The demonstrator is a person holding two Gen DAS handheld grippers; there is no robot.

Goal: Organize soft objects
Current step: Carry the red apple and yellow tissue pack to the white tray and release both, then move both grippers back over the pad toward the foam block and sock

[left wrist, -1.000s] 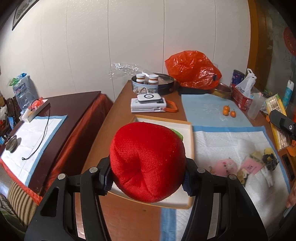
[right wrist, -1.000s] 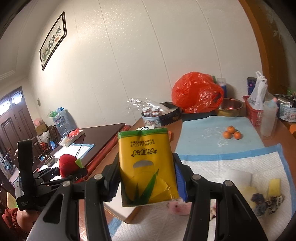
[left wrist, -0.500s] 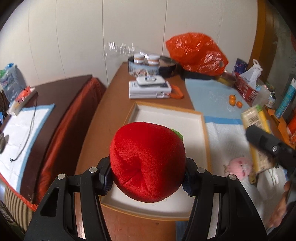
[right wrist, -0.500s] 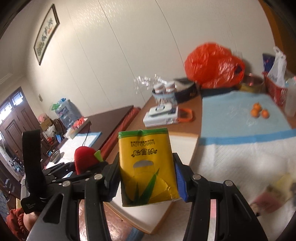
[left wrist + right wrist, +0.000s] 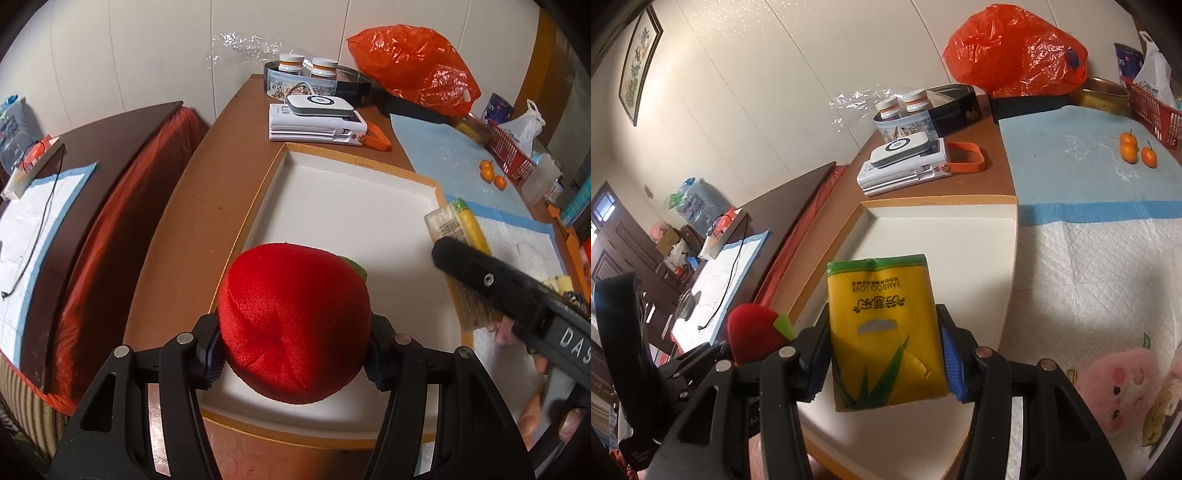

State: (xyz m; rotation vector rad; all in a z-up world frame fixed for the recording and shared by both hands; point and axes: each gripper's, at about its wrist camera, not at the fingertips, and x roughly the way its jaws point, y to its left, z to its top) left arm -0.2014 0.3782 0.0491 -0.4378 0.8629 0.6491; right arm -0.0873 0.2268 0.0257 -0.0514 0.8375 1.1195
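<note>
1. On the brown surface [image 5: 229, 155] lies one shallow white tray [image 5: 347, 192] with an orange-tan rim, bare inside; one white quilted pad [image 5: 1089, 258] edged in blue and one pale blue mat [image 5: 1082, 162] lie beside it.
2. At the back sits one orange plastic bag [image 5: 1012, 48], bulging, next to one red basket [image 5: 1152, 107].
3. One red plush apple [image 5: 293, 317] with a green leaf is pinched between the pads of the left claw [image 5: 295, 350], over the near end of the tray; the jaws have just been opening a little with the plush between them.
4. One yellow tissue pack [image 5: 886, 332] is gripped upright in the right claw [image 5: 882, 354], over the near part of the tray. Its print reads upside down from this view: "BAMBOO LOVE", with a row of characters under it and green leaves.
5. One round tin [image 5: 317, 79] holds two jars with orange bands.
6. One white device with a ring mark rests on one flat white case [image 5: 314, 127] that has an orange strap.
7. One pink plush toy [image 5: 1123, 384] lies on the quilted pad, at the right edge.
8. Three small oranges [image 5: 1136, 147] sit together on the blue mat.
9. The right claw's black body shows the letters "DAS" in the left wrist view; the rest is cut off.
</note>
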